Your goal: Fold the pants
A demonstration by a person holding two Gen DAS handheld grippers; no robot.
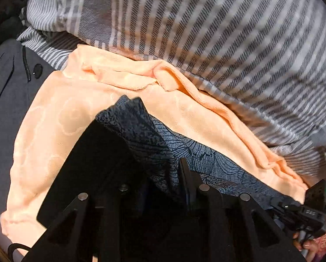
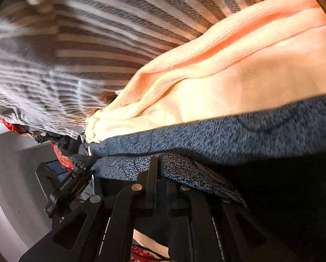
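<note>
The pants (image 1: pixel 206 159) are blue-grey cloth with a dark line pattern. In the left wrist view my left gripper (image 1: pixel 163 166) is shut on a bunched edge of them, and the cloth drapes over its fingers. In the right wrist view my right gripper (image 2: pixel 160 170) is shut on another edge of the pants (image 2: pixel 239 133), which stretch away to the right. The right gripper also shows at the lower right of the left wrist view (image 1: pixel 302 211), and the left gripper at the lower left of the right wrist view (image 2: pixel 71 183). The pants hang between the two grippers.
A peach-orange garment (image 1: pixel 79 109) lies under the pants, also in the right wrist view (image 2: pixel 228 83). A grey-and-white striped cloth (image 1: pixel 206 32) lies beyond it. A dark grey garment with buttons (image 1: pixel 7 91) is at left. Red patterned fabric (image 2: pixel 62 157) shows at lower left.
</note>
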